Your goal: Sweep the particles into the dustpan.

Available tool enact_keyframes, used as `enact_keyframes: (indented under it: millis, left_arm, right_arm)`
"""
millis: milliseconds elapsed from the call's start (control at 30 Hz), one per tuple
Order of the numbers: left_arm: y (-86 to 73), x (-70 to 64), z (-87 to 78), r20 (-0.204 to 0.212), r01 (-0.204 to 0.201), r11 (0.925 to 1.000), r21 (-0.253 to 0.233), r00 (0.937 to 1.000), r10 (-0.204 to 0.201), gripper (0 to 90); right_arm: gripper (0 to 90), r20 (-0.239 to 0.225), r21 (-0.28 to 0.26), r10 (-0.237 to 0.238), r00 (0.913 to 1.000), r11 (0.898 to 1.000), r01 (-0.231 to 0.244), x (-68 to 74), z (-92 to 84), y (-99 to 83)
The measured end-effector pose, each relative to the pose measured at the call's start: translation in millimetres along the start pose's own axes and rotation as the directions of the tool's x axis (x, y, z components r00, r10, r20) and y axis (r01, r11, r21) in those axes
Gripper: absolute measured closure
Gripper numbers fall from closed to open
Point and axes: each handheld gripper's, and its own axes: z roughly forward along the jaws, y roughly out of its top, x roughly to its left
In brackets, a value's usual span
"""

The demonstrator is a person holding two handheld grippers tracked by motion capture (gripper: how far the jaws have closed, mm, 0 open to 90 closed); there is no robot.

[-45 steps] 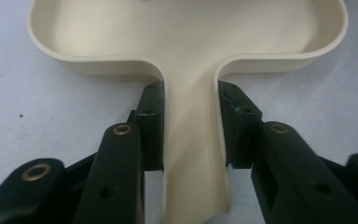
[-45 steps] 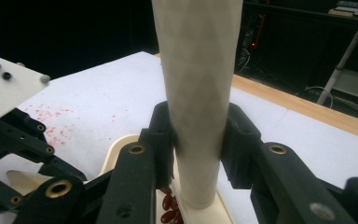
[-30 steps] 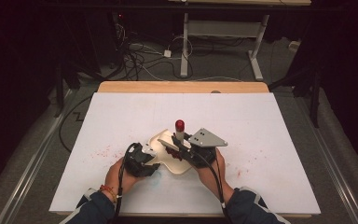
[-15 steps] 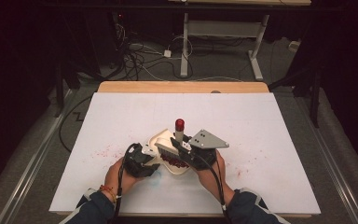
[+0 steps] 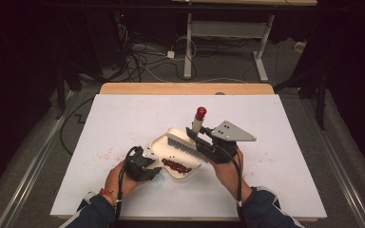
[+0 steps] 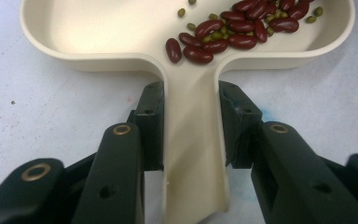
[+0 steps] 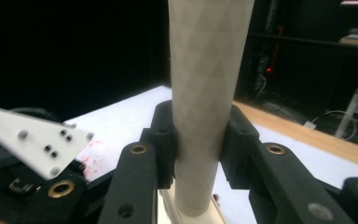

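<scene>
A white table [image 5: 123, 118] is set before a dark room with cables on the floor. Near its front edge, a cream dustpan [image 6: 98, 28] holding red beans [image 6: 235, 28] is clamped by its handle in the left gripper [image 6: 191, 126], while a brush [image 5: 185, 142] is gripped by its handle in the right gripper [image 7: 198, 140], raised over the pan

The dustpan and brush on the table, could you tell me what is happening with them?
A person is sweeping up beans. The left hand-held gripper is clamped on the handle of the cream dustpan, which holds a pile of red kidney beans and some small green ones. The right hand-held gripper grips the brush by its handle, bristles over the pan.
</scene>
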Motion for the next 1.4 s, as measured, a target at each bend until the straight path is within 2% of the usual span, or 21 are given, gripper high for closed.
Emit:
enact_keyframes:
  millis: [167, 200, 233, 333, 433, 633, 800, 967, 1133, 1400]
  left_arm:
    - [-3.4, 0.4, -1.4, 0.001, 0.001, 1.0, 0.003, 1.0, -0.001, 63.2]
    - [-4.0, 0.6, -1.8, 0.0, 0.0, 1.0, 0.004, 1.0, 0.0, 63.2]
    - [-4.5, 1.0, -2.0, 0.001, 0.001, 1.0, 0.003, 1.0, -0.001, 63.2]
    - [-6.4, 3.2, -3.2, 0.004, 0.004, 1.0, 0.004, 1.0, -0.004, 63.2]
    - [-8.7, 5.7, -3.7, 0.006, 0.01, 1.0, 0.002, 0.9999, -0.01, 63.2]
    - [-11.6, 10.1, -4.9, 0.007, 0.014, 0.9999, 0.005, 0.9999, -0.014, 63.2]
    - [-14.1, 14.6, -5.6, 0.003, 0.024, 0.9997, 0.006, 0.9997, -0.024, 63.1]
    - [-15.9, 18.7, -6.4, -0.004, 0.033, 0.9994, 0.008, 0.9995, -0.033, 63.1]
    - [-18.3, 23.7, -7.9, -0.008, 0.052, 0.9986, 0.006, 0.9986, -0.052, 63.2]
    - [-20.3, 26.2, -8.4, -0.009, 0.059, 0.9982, 0.007, 0.9982, -0.059, 63.2]
  right_arm:
    - [70.5, 0.04, -0.008, -0.006, 0.9992, 1.0, 0.006, -14.6, -9.1, 4.9]
    - [70.5, 0.072, -0.004, -0.016, 0.9973, 1.0, 0.016, -19.3, -10.9, 4.6]
    - [70.5, 0.072, -0.004, -0.016, 0.9973, 1.0, 0.016, -19.3, -10.9, 4.6]
    - [70.5, 0.112, 0.006, -0.029, 0.9932, 1.0, 0.029, -27.2, -10.7, 2.7]
    - [70.5, 0.132, 0.013, -0.007, 0.9913, 1.0, 0.005, -36.1, -9.9, -0.2]
    - [70.5, 0.176, 0.008, 0.002, 0.9843, 1.0, -0.003, -49.9, -12.8, -0.7]
    - [70.5, 0.194, 0.004, 0.004, 0.9809, 1.0, -0.005, -58.2, -16.1, -0.3]
    - [70.5, 0.19, 0.009, 0.017, 0.9815, 1.0, -0.019, -66.0, -13.7, -2.3]
    - [70.5, 0.194, 0.017, 0.023, 0.9808, 0.999, -0.027, -70.7, -6.8, -3.3]
    - [70.5, 0.194, 0.04, 0.024, 0.9807, 0.999, -0.032, -78.3, 11.2, -6.0]
